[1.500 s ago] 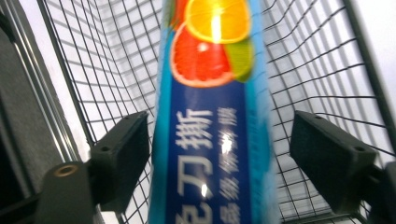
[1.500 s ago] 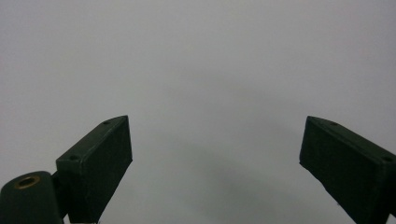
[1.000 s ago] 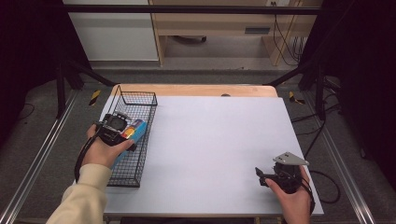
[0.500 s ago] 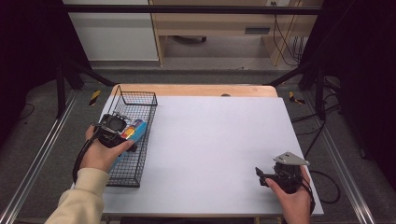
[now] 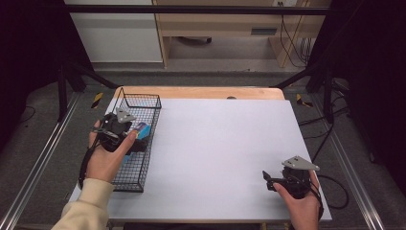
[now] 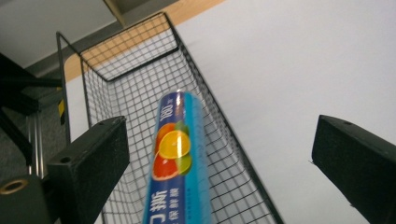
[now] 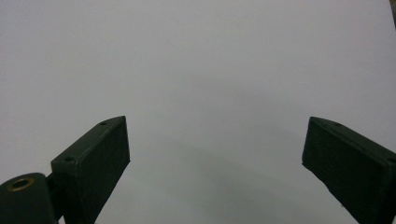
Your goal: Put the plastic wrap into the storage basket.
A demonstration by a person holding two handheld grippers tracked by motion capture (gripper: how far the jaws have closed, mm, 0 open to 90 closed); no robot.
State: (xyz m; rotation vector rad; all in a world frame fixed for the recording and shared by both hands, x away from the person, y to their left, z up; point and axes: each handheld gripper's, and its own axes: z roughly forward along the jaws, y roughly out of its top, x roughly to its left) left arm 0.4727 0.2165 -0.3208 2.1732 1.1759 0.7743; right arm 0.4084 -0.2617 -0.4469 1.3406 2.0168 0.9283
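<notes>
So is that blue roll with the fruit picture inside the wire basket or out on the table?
Inside. The blue roll lies within the wire basket, mesh walls on both sides; the open left claw hangs over it.

White table (image 5: 220, 143), black wire basket (image 5: 143, 103) at left edge

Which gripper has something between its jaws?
The left gripper: the blue roll in the wire basket lies between its open jaws. The right gripper faces bare table.

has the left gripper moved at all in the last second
Yes, slightly. The left gripper has drawn back toward the person along the wire basket; its grey plate now shows on top.
</notes>
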